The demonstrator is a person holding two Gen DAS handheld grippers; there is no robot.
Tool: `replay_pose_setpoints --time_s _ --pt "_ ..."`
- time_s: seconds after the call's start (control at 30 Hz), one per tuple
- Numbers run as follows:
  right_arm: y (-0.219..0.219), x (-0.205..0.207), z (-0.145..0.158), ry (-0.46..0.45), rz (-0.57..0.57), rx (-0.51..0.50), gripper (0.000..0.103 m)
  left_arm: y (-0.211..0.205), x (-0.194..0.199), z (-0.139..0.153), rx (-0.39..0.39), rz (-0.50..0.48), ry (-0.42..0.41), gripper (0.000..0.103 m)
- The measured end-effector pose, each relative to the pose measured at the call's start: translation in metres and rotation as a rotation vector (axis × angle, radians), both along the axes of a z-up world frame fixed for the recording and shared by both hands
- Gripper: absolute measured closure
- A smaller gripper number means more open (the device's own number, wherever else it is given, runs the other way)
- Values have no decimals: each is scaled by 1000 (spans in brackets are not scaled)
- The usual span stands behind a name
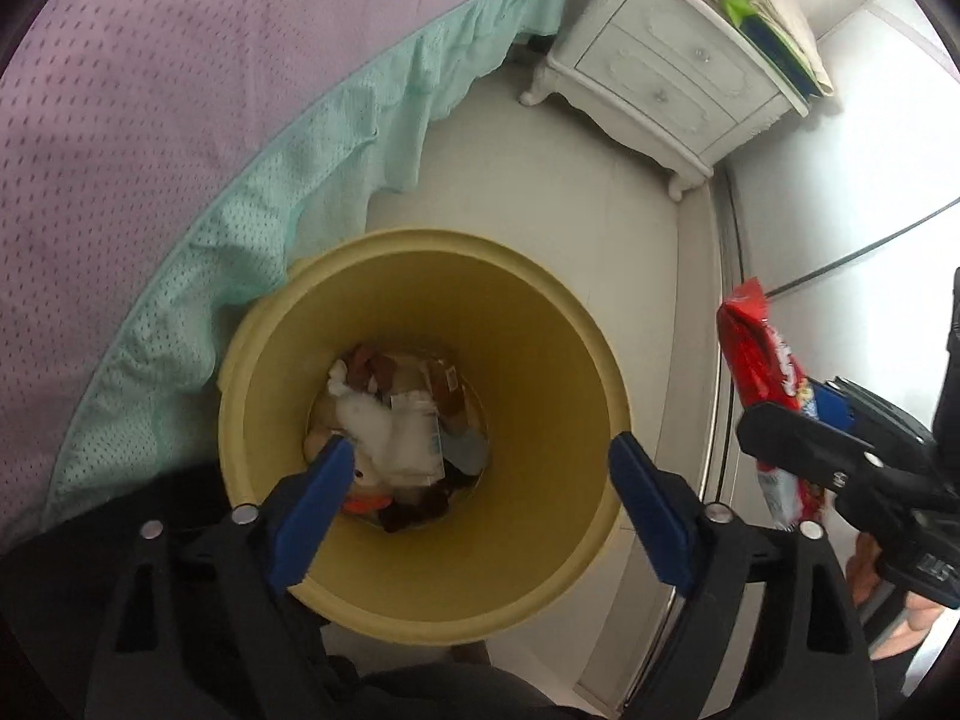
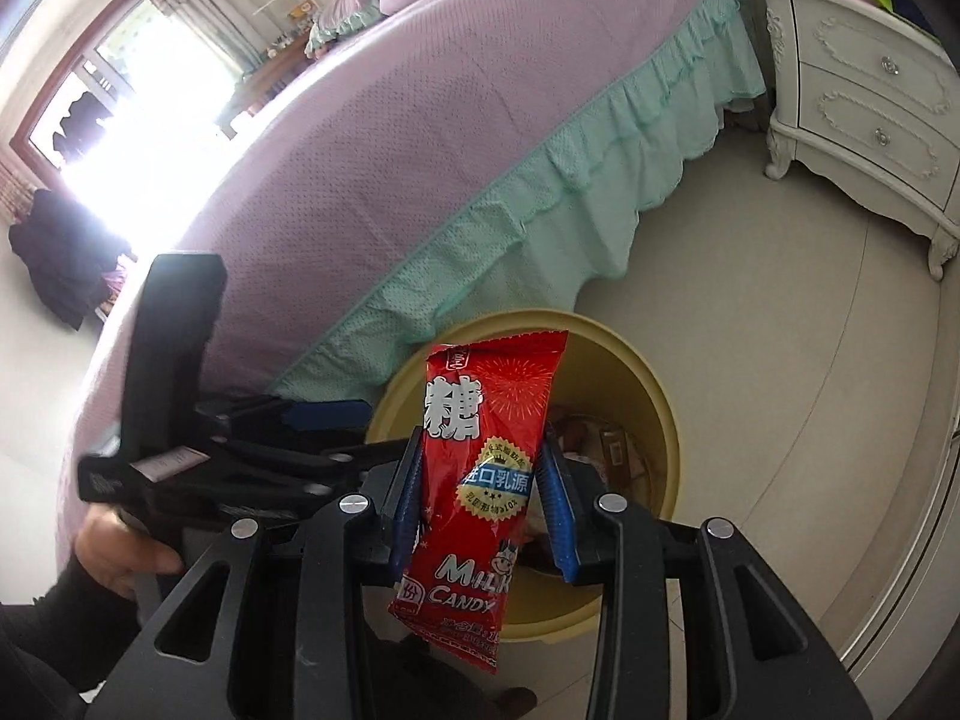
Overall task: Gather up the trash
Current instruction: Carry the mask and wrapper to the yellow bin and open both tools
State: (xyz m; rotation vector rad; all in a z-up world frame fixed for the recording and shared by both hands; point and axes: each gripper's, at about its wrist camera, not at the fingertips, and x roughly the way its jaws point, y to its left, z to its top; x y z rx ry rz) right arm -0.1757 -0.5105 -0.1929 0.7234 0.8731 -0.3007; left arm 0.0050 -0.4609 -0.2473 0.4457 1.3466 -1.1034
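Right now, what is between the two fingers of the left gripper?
Nothing is held there. In the left wrist view the left gripper is open above the yellow bin, and only the trash at the bin's bottom shows between its fingers.

A pale tiled floor (image 1: pixel 528 180) carries a yellow trash bin (image 1: pixel 540 324), standing upright directly below the left gripper (image 1: pixel 480 498). Ahead of that gripper and to its right, a white nightstand (image 1: pixel 666 84) stands on the floor, well apart from the bin.

candy wrapper (image 2: pixel 480 468): glossy red plastic film | bin (image 1: pixel 540 324) below grippers: smooth matt yellow plastic | bedspread (image 2: pixel 420 138) beyond: dimpled purple cloth
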Motion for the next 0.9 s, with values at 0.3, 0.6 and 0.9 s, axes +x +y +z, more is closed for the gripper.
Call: replay_pose_setpoints --time_s 0.3,0.6,0.9 --pt "1 16 -31 49 17 42 66 11 0 6 117 -37 -152 9" --pt "-7 30 -46 112 9 60 49 16 3 6 70 -64 -109 5" --pt "0 29 -53 151 24 59 49 15 3 6 50 -69 -94 5"
